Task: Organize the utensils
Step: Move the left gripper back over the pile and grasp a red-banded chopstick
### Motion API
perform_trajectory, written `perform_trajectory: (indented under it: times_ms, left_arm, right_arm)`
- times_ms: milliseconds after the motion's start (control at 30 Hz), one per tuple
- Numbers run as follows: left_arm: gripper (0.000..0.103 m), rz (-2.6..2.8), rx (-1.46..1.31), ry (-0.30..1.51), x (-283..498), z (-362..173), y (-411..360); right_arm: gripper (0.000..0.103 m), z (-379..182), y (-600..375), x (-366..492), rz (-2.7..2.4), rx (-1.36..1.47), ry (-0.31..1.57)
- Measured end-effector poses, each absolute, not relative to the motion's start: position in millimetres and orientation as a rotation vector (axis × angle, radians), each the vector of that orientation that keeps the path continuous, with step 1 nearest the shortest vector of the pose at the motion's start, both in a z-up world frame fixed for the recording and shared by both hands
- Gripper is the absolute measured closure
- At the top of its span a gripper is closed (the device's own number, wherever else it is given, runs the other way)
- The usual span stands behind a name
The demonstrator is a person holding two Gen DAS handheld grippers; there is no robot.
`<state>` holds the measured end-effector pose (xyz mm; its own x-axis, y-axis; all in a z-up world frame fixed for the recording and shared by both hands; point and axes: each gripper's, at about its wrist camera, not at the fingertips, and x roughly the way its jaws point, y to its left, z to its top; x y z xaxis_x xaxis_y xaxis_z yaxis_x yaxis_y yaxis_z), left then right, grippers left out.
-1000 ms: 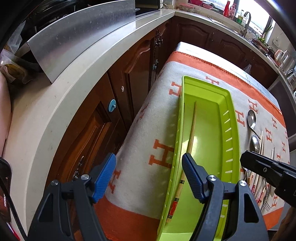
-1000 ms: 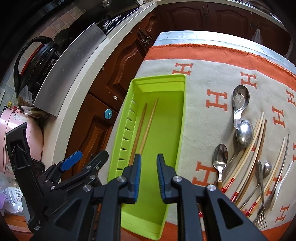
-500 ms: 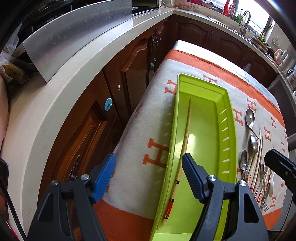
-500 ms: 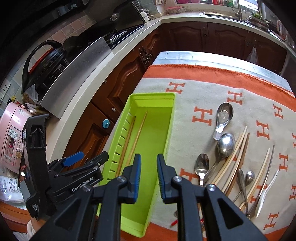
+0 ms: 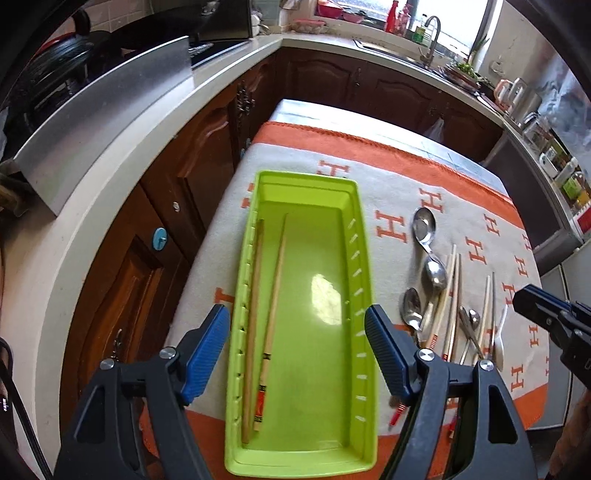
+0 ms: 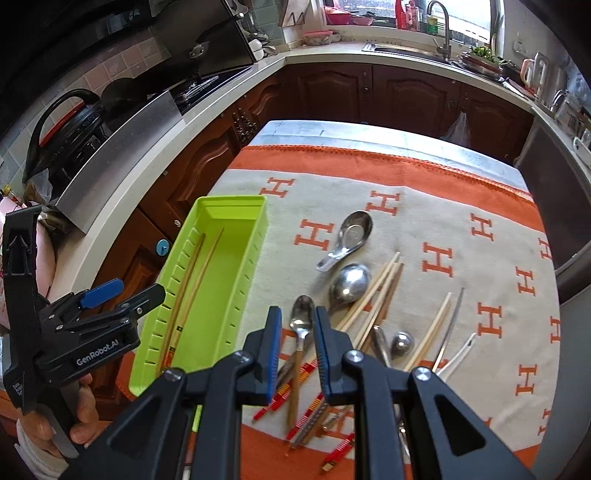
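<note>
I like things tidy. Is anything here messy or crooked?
Yes. The spoons and chopsticks lie crisscrossed in a heap on the cloth. Only two chopsticks lie neatly in the green tray.

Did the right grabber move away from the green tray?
Yes. The right gripper was over the green tray; now it sits to the tray's right, over a spoon on the blanket.

An orange-and-grey cloth [image 6: 424, 221] with H marks covers the desk [image 6: 332, 133]; dark wooden cabinets [image 6: 406, 96] stand behind; a faucet [image 6: 443, 29] rises near the window; a black kettle [image 6: 66, 125] sits at left.
</note>
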<state>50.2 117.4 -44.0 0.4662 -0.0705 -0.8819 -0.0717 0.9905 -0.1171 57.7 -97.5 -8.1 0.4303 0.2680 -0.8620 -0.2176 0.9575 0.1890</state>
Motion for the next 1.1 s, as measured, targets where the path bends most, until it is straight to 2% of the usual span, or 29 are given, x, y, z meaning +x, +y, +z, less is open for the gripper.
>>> perform_trajectory:
  times_ms: [133, 200, 267, 467, 867, 967, 1100]
  left_arm:
    - [0.029, -0.021, -0.121, 1.094, 51.6, -39.4, 97.1]
    - [0.020, -0.036, -0.115, 1.091, 51.6, -35.0, 86.7]
    - [0.017, -0.059, -0.103, 1.080, 50.8, -29.1, 75.5]
    - [0.017, -0.092, -0.032, 1.055, 55.2, -17.1, 43.4]
    - [0.017, -0.191, -0.034, 1.157, 86.7, -35.0, 15.6]
    - [0.024, -0.225, -0.010, 1.175, 89.0, -43.8, 2.2]
    - [0.043, -0.296, 0.021, 1.210, 89.1, -57.8, -19.5]
  right_arm:
    - [0.086, 0.4, -129.1, 56.1, 0.255, 0.061, 1.081]
    - [0.086, 5.4, -144.0, 53.2, 0.232, 0.054, 1.067]
    - [0.086, 9.1, -156.7, 50.2, 0.211, 0.050, 1.059]
    - [0.086, 6.4, -187.7, 45.4, 0.177, 0.054, 1.060]
    - [0.086, -35.2, -242.4, 59.1, 0.124, 0.262, 1.159]
    - [0.086, -51.1, -250.3, 60.0, 0.127, 0.315, 1.191]
    - [0.086, -69.5, -251.4, 59.9, 0.162, 0.373, 1.214]
